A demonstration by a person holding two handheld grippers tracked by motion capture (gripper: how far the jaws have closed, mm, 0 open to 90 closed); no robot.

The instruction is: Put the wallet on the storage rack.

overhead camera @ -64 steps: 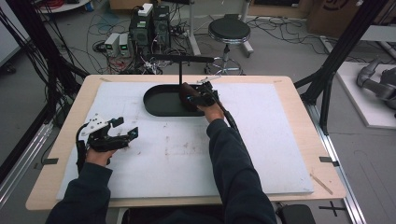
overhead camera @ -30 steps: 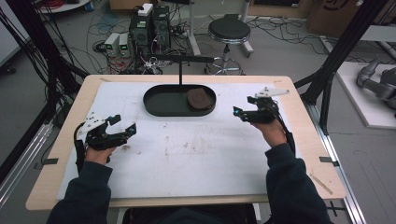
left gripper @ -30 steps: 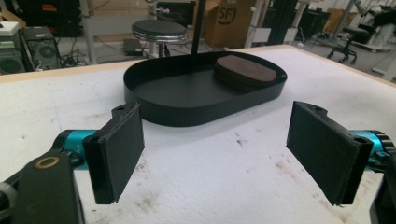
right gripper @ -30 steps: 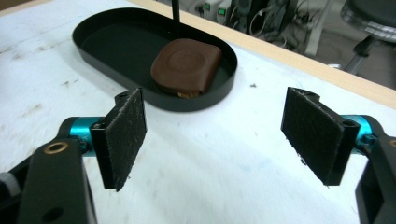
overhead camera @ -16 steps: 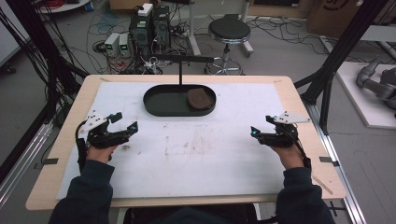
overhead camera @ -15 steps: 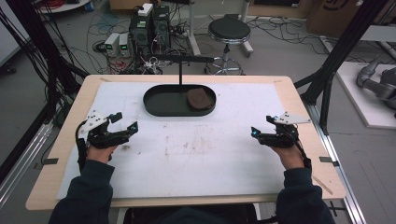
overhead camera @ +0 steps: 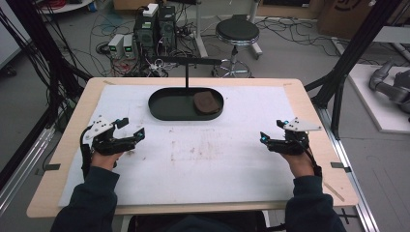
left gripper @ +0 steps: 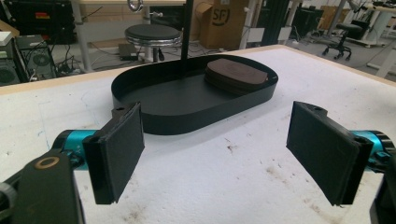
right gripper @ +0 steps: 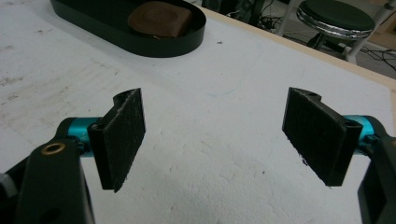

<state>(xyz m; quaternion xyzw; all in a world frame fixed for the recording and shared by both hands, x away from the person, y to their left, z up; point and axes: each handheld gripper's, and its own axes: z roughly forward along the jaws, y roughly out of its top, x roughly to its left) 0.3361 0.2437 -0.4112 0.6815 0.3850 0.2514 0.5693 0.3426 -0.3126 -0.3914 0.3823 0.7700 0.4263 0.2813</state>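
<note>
Both tools stand released with nothing between their jaws: the left tool [overhead camera: 126,133] and the right tool [overhead camera: 270,137] hover low over the white-covered desk [overhead camera: 212,164], well apart. The brown pad [overhead camera: 205,101] lies in the black oval tray [overhead camera: 164,107], ahead of both tools and nearer the right one's side. Little looks at risk now. A careless reach back could catch the tray's rim or its upright post [overhead camera: 187,72] and shove the tray.
</note>
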